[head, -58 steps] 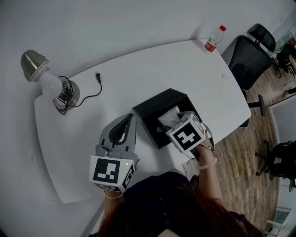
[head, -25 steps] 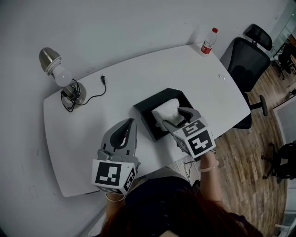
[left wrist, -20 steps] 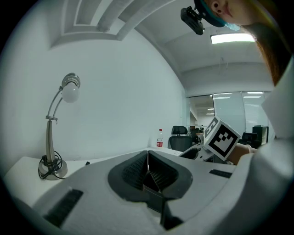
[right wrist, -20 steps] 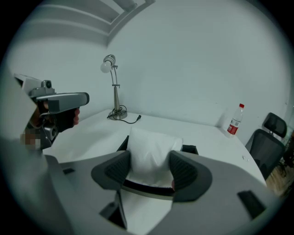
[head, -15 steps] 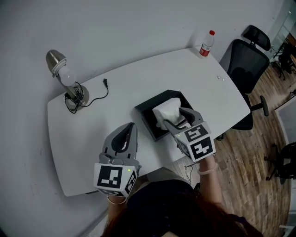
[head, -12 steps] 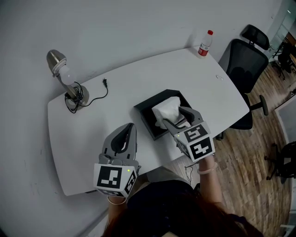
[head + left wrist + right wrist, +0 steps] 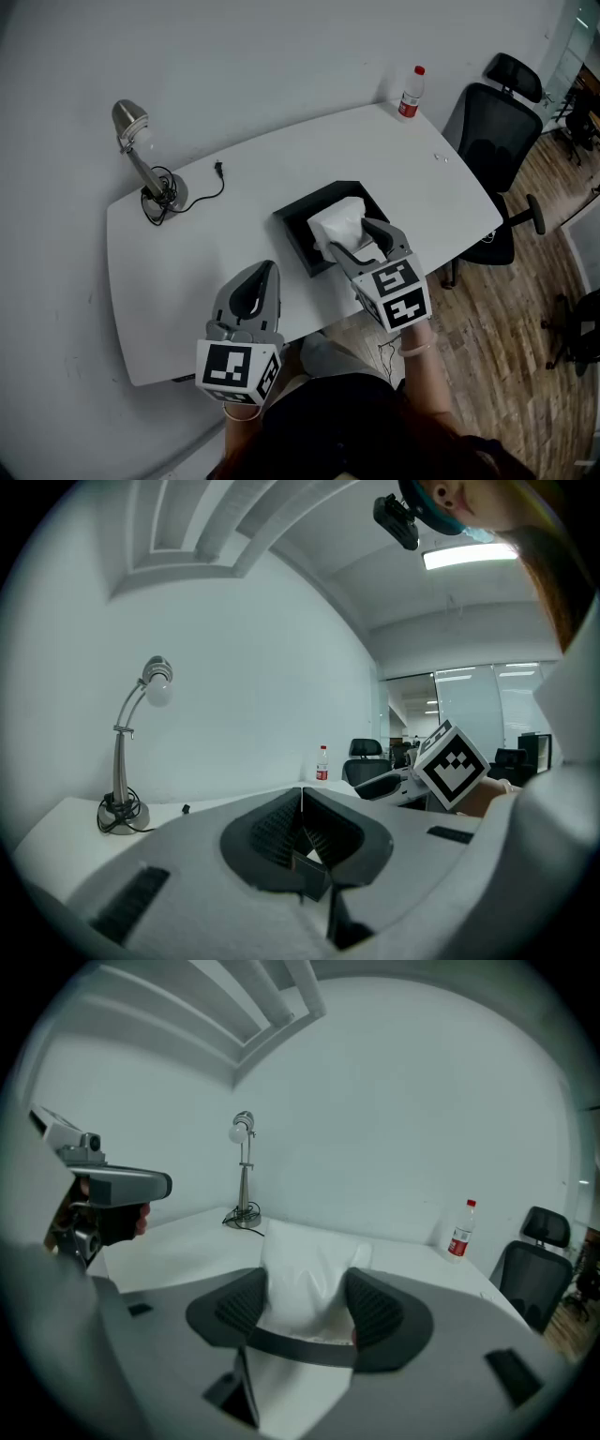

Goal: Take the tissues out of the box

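- Since the earliest frame the right fingers (image 7: 382, 234) have come up out of the black box (image 7: 298, 225), and the tissues (image 7: 337, 221) have risen with them, so the white wad now stands clearly above the rim instead of lying low inside.
- The left fingers (image 7: 270, 285) have drifted a little along the near part of the counter (image 7: 281, 164); the box itself appears not to have shifted.
- In the right gripper view the right fingers stand wide apart, yet both ribbed pads press into the sides of the wad. That wide grip fits a thick bundle taken whole rather than one sheet pinched off.
- They reach in from the person's side and tip downward, which seems to suit a lift straight up through the box's open top.
- Whether the lowest tissues are already clear of the box I cannot tell, as the wad hides its own underside.
- In the left gripper view the left fingers are closed tip to tip with nothing between them, hovering well apart from the box. They neither steady it nor block the lift, so the box seems to stay put by its own weight.
- The desk lamp (image 7: 142, 161) and the water bottle (image 7: 408, 91) stand at the far edge of the counter, out of the way.
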Available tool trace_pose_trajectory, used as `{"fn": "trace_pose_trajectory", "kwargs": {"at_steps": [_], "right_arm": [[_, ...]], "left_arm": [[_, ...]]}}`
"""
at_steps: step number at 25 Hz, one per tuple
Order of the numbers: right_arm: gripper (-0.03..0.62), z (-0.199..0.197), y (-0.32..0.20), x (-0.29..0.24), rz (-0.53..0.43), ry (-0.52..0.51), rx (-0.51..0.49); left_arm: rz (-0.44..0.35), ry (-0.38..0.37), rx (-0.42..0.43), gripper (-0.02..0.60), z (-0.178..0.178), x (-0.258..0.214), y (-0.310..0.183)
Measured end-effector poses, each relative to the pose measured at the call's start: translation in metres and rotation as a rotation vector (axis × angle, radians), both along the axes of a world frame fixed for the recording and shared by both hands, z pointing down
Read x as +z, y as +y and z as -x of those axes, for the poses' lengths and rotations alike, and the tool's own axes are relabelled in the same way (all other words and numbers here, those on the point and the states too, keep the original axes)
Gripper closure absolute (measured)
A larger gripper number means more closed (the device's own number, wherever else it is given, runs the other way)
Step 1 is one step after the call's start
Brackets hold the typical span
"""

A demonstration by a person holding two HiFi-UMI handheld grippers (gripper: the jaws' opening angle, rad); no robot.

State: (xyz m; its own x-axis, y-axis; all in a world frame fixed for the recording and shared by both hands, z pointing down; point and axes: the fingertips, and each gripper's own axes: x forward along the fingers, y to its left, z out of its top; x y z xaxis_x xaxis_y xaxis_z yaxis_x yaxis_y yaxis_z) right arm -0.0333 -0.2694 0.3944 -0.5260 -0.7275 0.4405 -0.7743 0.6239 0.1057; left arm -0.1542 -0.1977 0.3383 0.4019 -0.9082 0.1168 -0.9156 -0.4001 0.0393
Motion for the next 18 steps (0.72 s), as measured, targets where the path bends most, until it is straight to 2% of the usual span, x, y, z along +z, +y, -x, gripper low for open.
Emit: {"fn": "trace_pose_trajectory", "kwargs": {"at_steps": [18], "right_arm": [[0.309,-0.012,0.052,-0.023,-0.093,-0.044,-0.013]], "left_arm": [[-0.029,-0.016,-0.061,0.555,-0.012,-0.009,0.071]]}}
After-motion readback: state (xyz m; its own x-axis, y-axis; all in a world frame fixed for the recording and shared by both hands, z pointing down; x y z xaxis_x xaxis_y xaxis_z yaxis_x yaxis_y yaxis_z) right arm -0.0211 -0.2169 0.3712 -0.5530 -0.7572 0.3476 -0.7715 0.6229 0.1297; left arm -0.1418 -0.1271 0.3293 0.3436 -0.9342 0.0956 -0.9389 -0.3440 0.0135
